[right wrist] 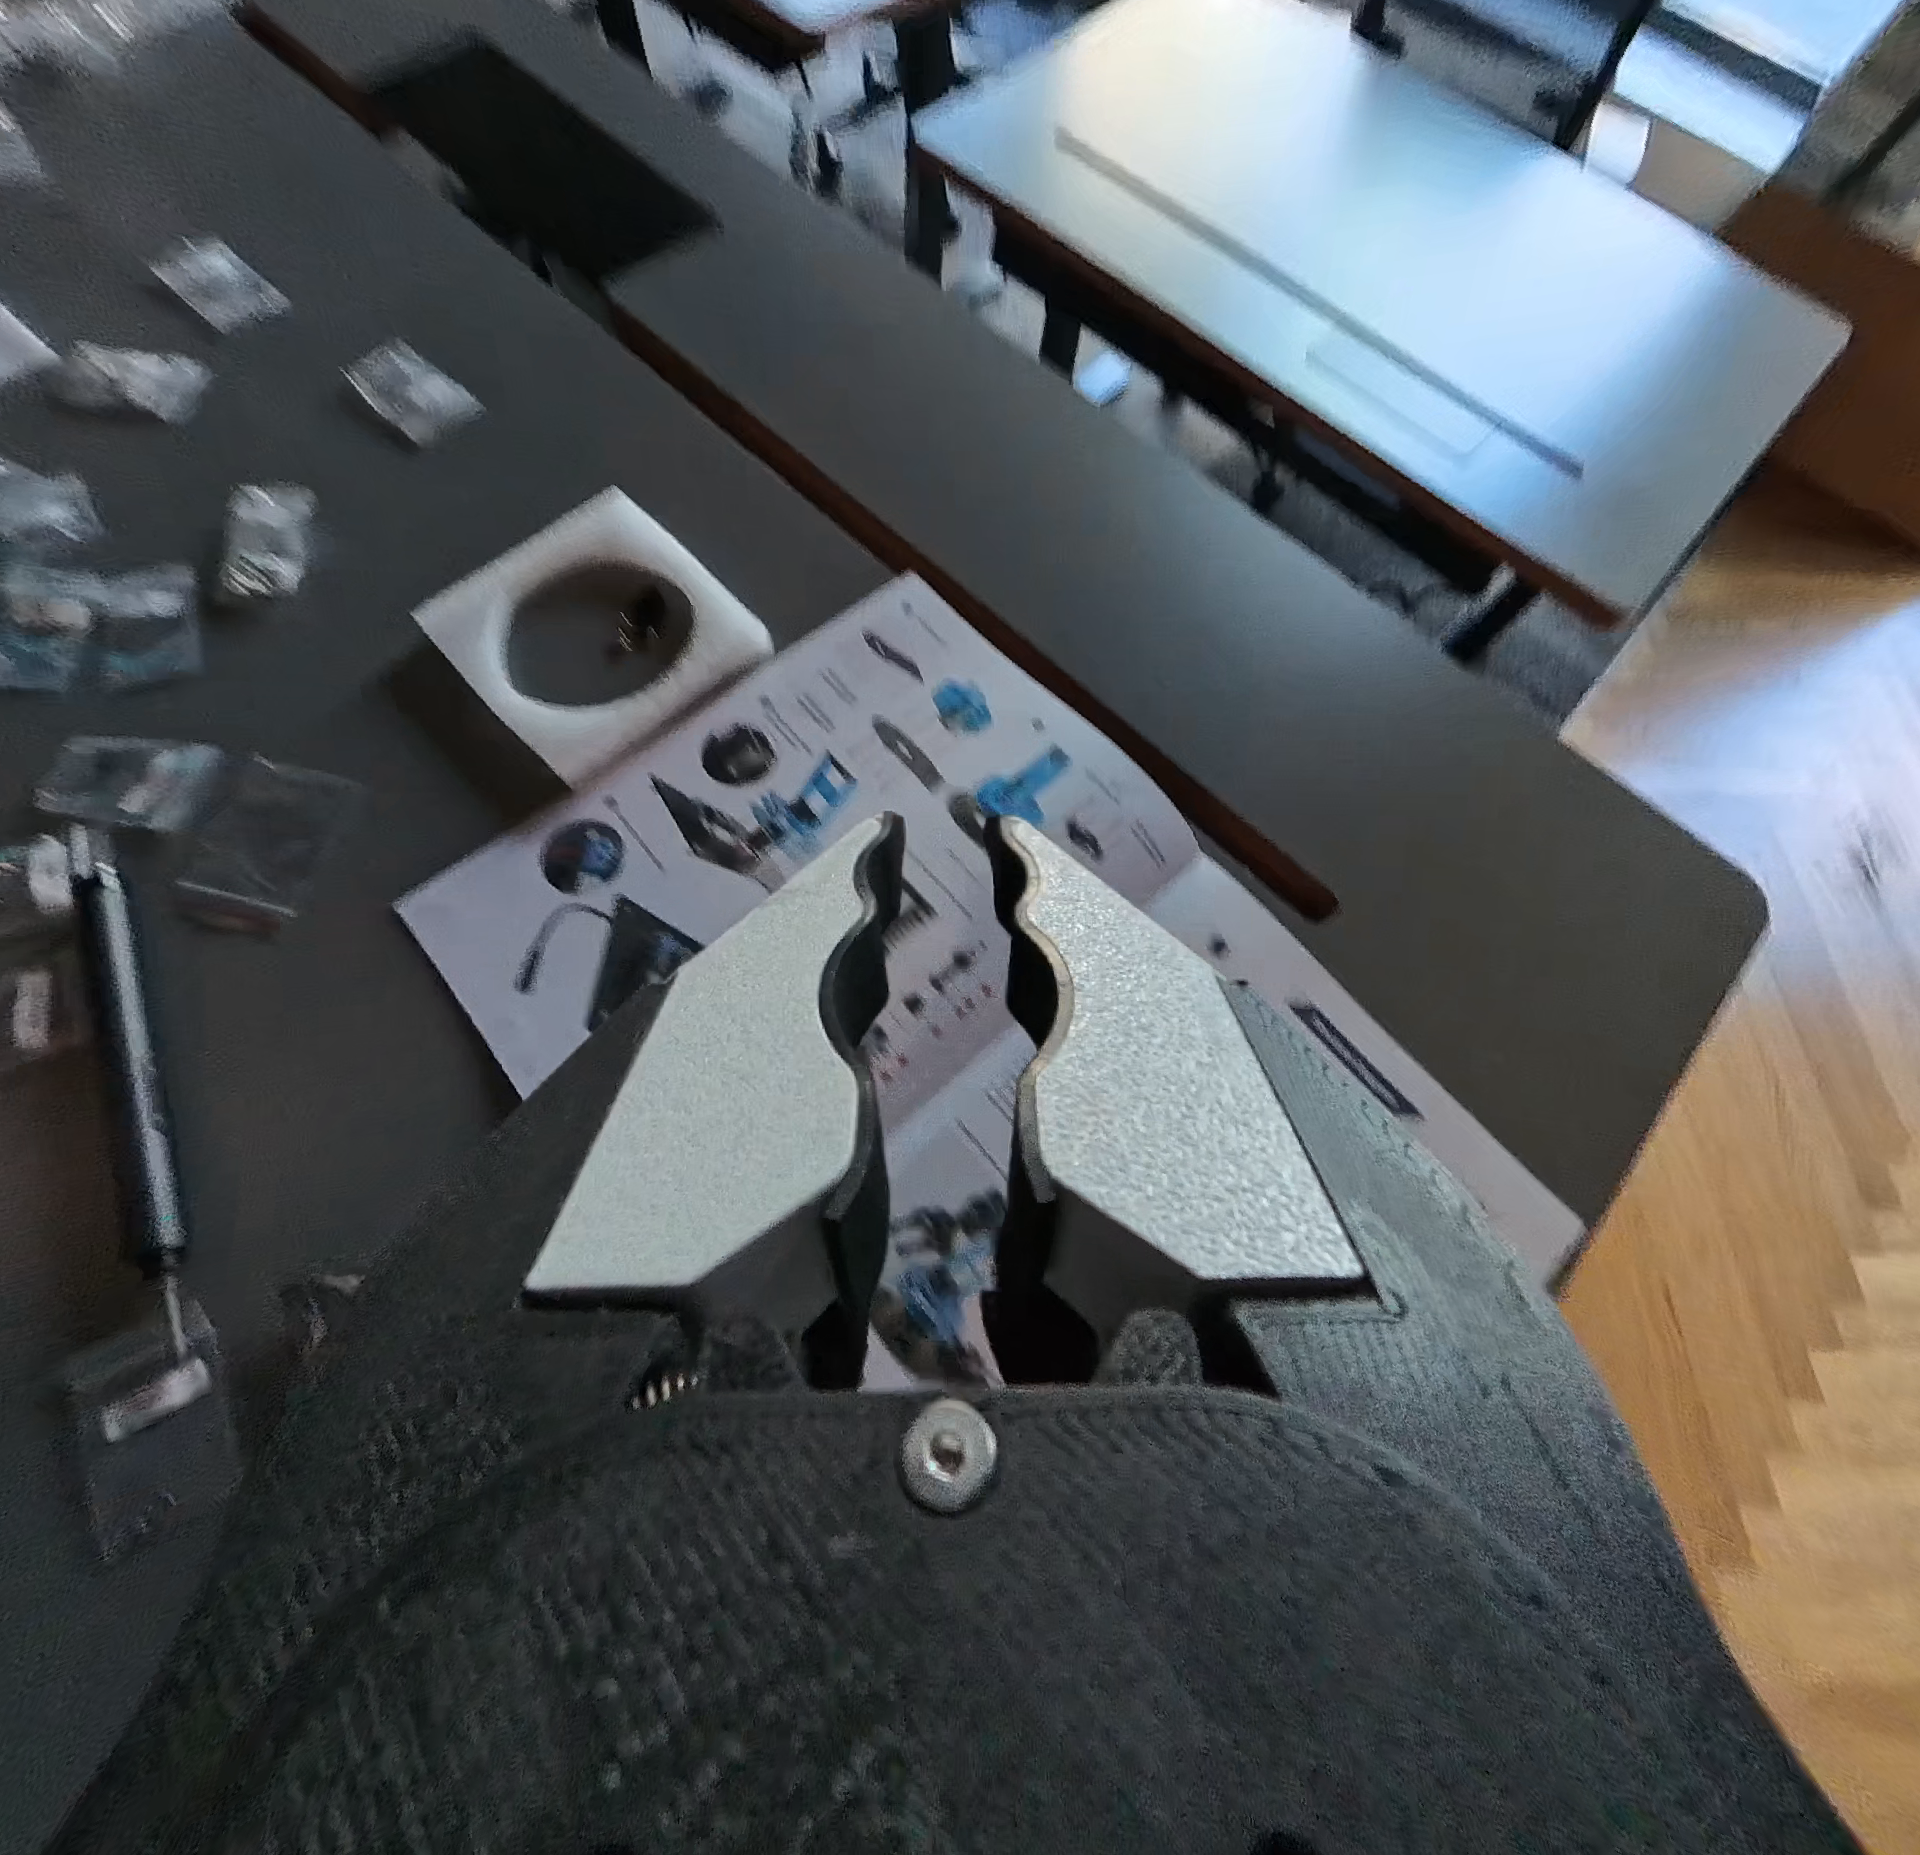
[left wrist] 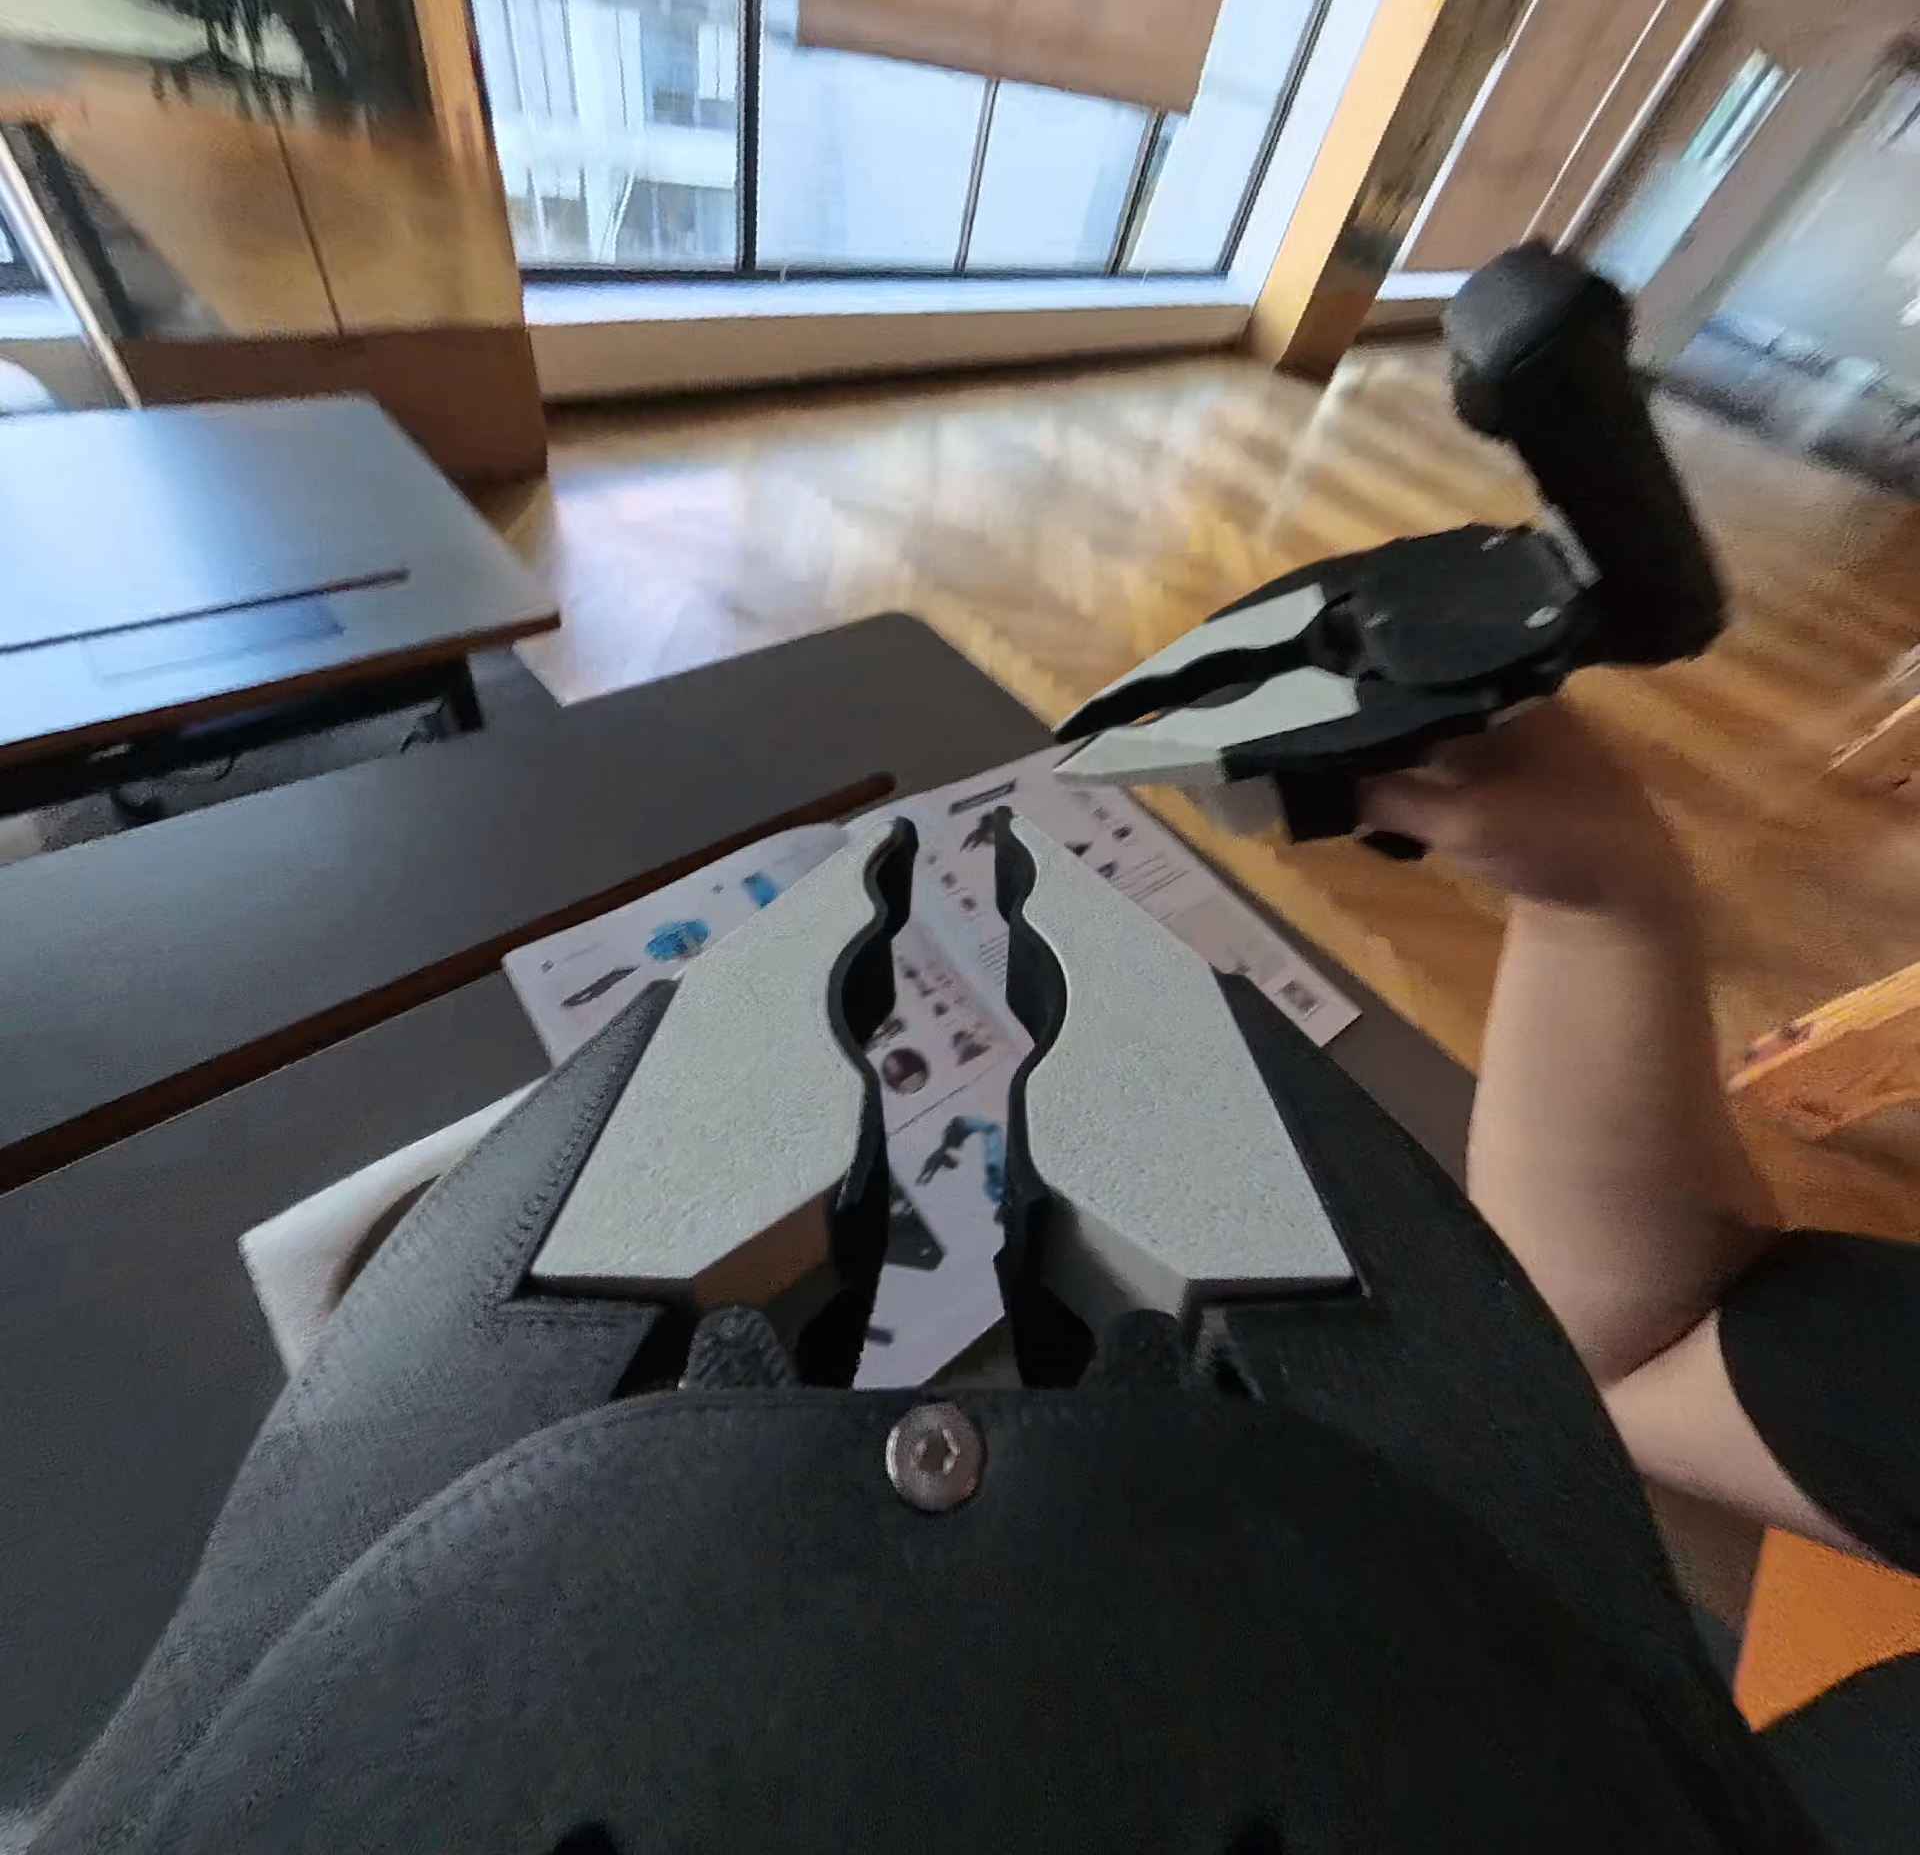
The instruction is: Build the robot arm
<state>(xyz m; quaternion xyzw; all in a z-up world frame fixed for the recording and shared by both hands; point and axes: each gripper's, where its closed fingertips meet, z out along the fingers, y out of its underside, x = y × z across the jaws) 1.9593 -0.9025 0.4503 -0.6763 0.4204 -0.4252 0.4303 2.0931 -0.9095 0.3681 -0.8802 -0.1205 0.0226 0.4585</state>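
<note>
My left gripper (left wrist: 954,831) is open and empty, held above a printed instruction sheet (left wrist: 945,1026) that lies on the dark table (left wrist: 312,922). My right gripper (right wrist: 943,831) is open and empty, above the same sheet (right wrist: 727,829). It also shows in the left wrist view (left wrist: 1081,751), held in a hand at the right, over the sheet's far corner. A white foam block (right wrist: 592,626) with a round hollow holding small metal parts sits left of the sheet. In the left wrist view its corner (left wrist: 312,1275) shows under my left gripper.
Several small clear bags of parts (right wrist: 156,579) lie scattered at the table's left. A dark screwdriver-like tool (right wrist: 130,1057) lies near the left edge. A second table (right wrist: 1403,278) stands beyond. The table's right edge (right wrist: 1662,1130) drops to a wooden floor (left wrist: 1039,517). A person's arm (left wrist: 1590,1130) is at right. The grippers' ends are close to 15 centimetres from one another.
</note>
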